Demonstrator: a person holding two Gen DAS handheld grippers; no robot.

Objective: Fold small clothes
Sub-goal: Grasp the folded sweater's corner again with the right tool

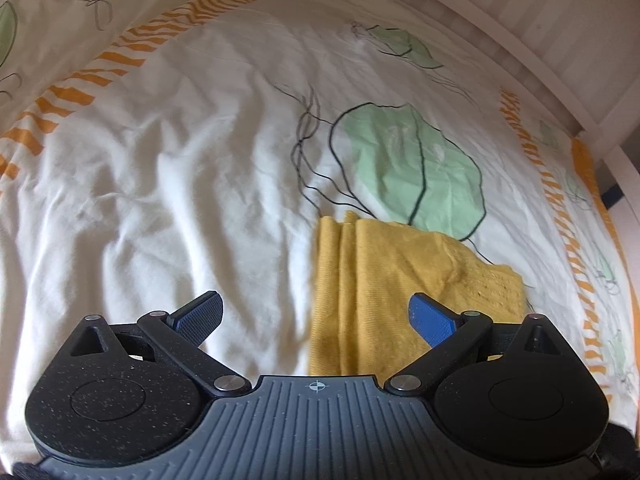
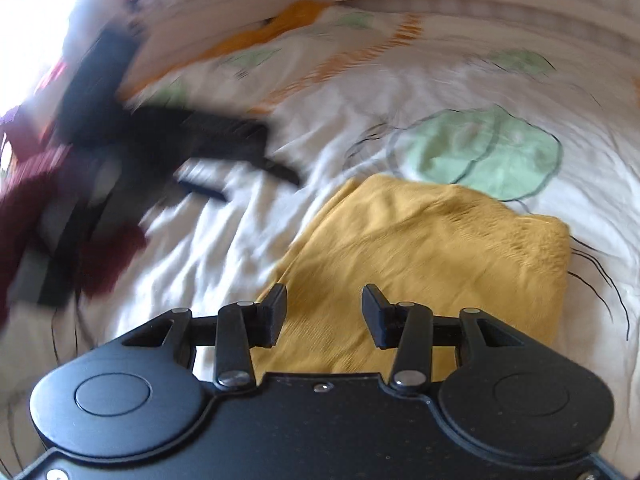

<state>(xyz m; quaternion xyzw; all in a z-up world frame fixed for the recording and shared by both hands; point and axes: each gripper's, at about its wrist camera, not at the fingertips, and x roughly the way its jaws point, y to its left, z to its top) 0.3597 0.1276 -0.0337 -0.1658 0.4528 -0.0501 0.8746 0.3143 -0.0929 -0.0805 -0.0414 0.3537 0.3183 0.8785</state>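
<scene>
A bed is covered by a white duvet [image 1: 160,168] printed with green leaves and orange stripes. A white slatted headboard [image 1: 540,20] is seen at upper right; bright light [image 2: 24,20] is seen at upper left.

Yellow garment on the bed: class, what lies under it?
The yellow garment rests on the white bedsheet, overlapping the edge of a green leaf print. Whatever else lies beneath is covered. Both grippers, left and right, are open.
</scene>
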